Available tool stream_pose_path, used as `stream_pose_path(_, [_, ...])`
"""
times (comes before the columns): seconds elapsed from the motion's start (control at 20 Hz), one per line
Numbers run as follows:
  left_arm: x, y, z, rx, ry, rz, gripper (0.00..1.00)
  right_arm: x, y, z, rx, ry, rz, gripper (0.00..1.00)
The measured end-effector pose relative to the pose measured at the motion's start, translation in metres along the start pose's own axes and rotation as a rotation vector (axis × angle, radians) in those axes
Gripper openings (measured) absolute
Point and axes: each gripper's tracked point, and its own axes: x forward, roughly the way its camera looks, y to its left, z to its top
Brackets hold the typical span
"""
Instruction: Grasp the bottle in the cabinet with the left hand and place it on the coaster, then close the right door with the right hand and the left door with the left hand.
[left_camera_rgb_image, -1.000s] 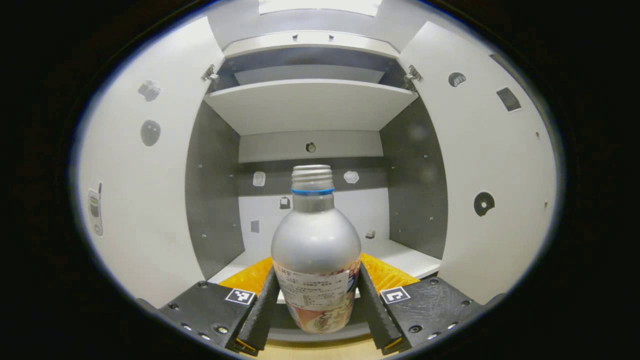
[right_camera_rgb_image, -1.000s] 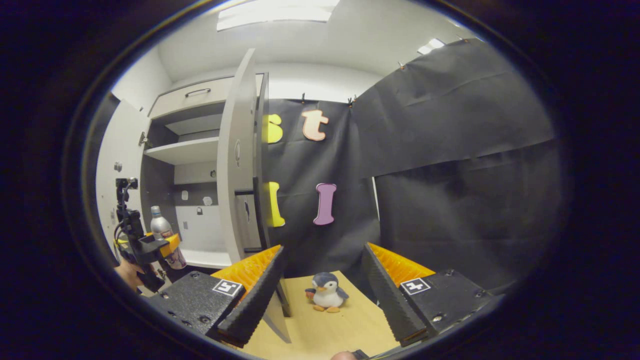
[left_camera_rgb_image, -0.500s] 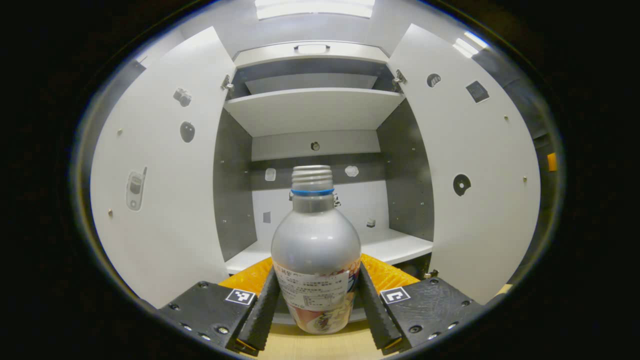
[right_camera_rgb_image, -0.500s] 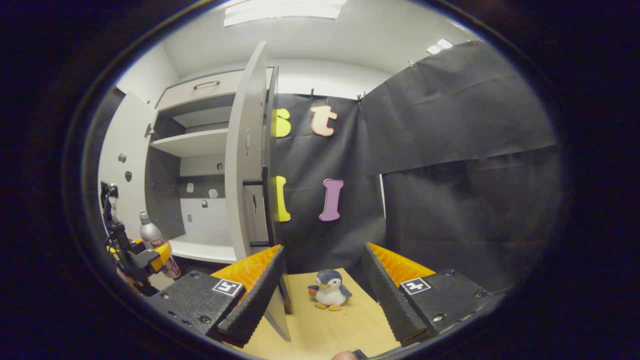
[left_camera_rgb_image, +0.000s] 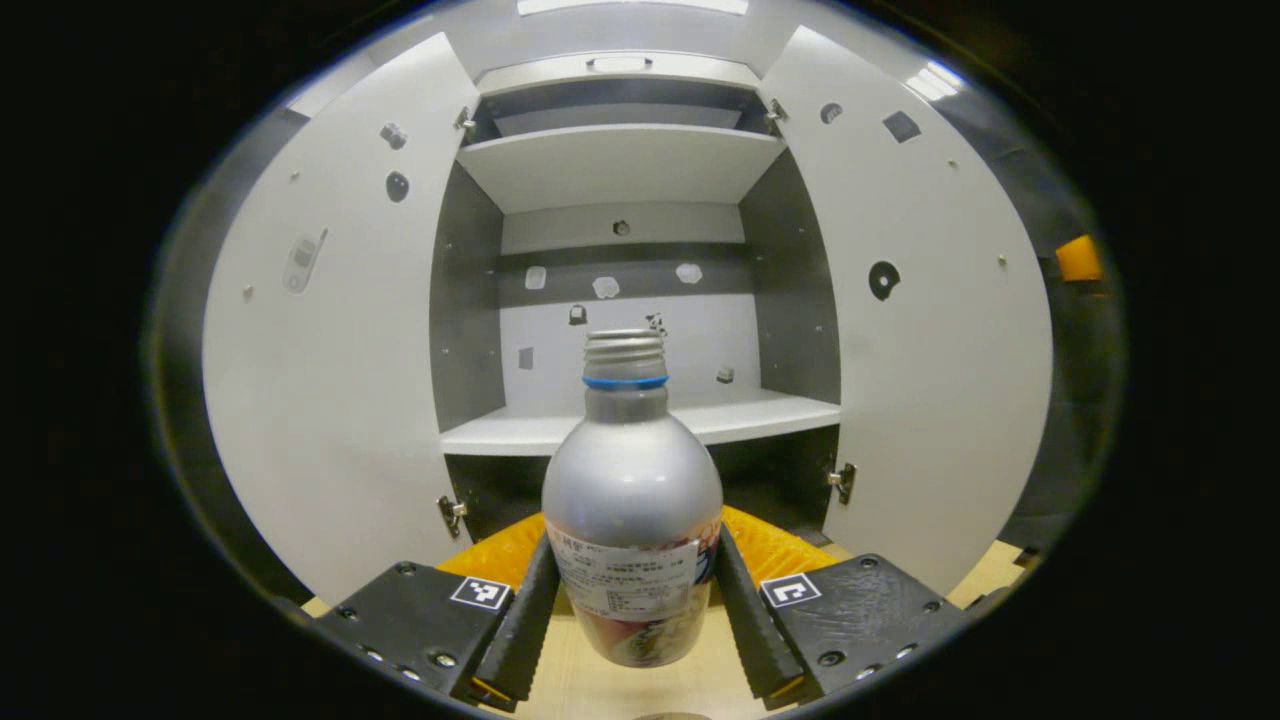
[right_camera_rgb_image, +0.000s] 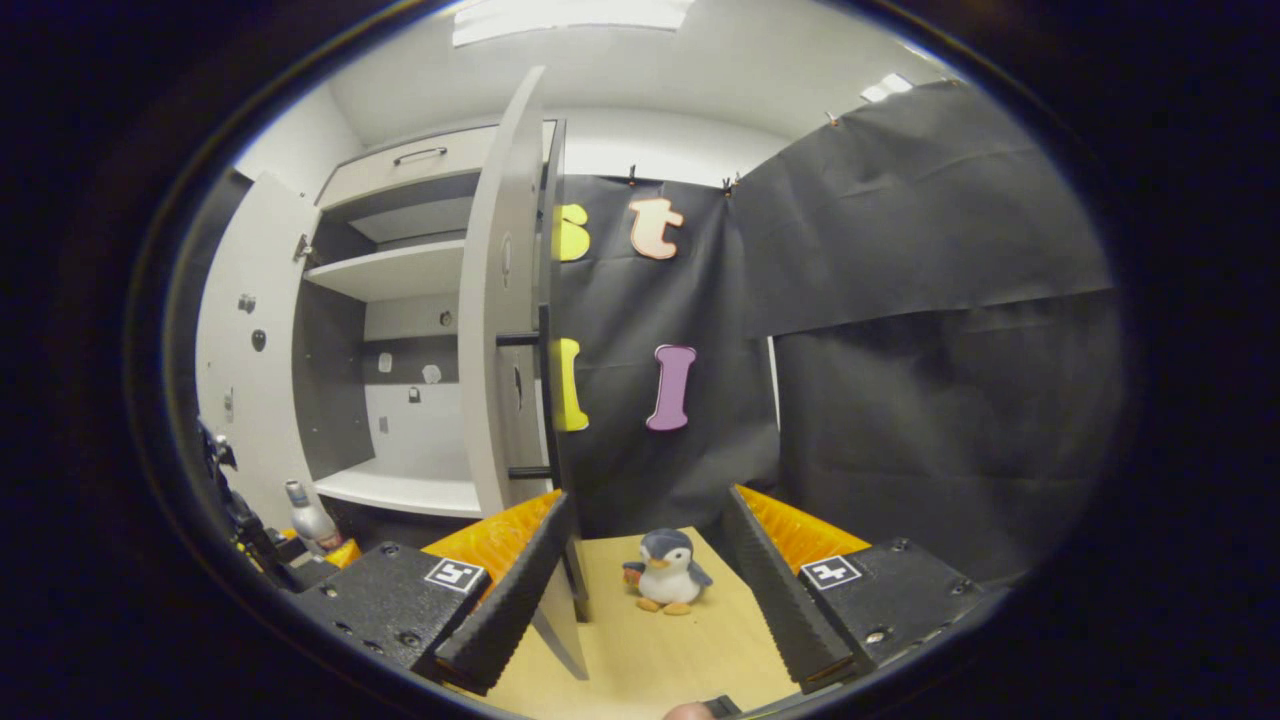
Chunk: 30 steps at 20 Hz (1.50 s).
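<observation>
Standing upright, bottle (left_camera_rgb_image: 632, 500) clamped between left fingers (left_camera_rgb_image: 525, 620)

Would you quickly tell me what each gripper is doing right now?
Left gripper: shut on the bottle, held upright in front of the open cabinet.
Right gripper: open, holding nothing; a toy penguin sits beyond its fingers.

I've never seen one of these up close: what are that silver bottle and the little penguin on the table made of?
The silver bottle with a blue neck ring looks like brushed aluminium: matte metallic sheen, threaded metal neck, printed label lower down. The small grey-and-white penguin looks like soft plush, judging by its fuzzy, rounded outline, though it is too small to be sure.
</observation>
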Motion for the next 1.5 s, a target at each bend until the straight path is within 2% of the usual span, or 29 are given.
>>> stream_pose_path(0.05, [-0.003,-0.005,-0.011,0.010,0.020,-0.010,0.80,0.002,0.000,-0.001,-0.002,0.006,-0.003,0.99])
stream_pose_path(0.15, [-0.009,-0.013,-0.032,0.038,0.055,-0.026,0.76,0.007,0.000,-0.006,-0.004,0.017,-0.003,0.99])
stream_pose_path(0.6, [-0.032,-0.029,-0.112,0.076,0.161,-0.074,0.76,0.014,0.011,-0.019,-0.003,0.054,0.005,1.00])
stream_pose_path(0.65, [-0.035,-0.030,-0.122,0.086,0.179,-0.082,0.80,0.014,0.013,-0.021,0.004,0.060,0.010,0.99])
stream_pose_path(0.7, [-0.036,-0.033,-0.132,0.093,0.193,-0.094,0.76,0.013,0.017,-0.024,0.007,0.070,0.021,1.00])
stream_pose_path(0.75, [-0.039,-0.035,-0.140,0.098,0.204,-0.104,0.80,0.013,0.020,-0.025,0.005,0.075,0.025,0.99])
stream_pose_path(0.8, [-0.041,-0.036,-0.147,0.100,0.214,-0.114,0.76,0.012,0.021,-0.026,0.002,0.071,0.024,1.00])
stream_pose_path(1.0, [-0.043,-0.039,-0.177,0.101,0.262,-0.129,0.76,0.009,0.023,-0.026,0.002,0.068,0.021,1.00])
stream_pose_path(1.45, [-0.043,-0.039,-0.209,0.077,0.334,-0.144,0.76,0.002,0.020,-0.031,-0.036,0.080,0.000,1.00])
stream_pose_path(1.5, [-0.044,-0.036,-0.215,0.073,0.348,-0.136,0.80,0.002,0.019,-0.033,-0.036,0.082,-0.002,1.00])
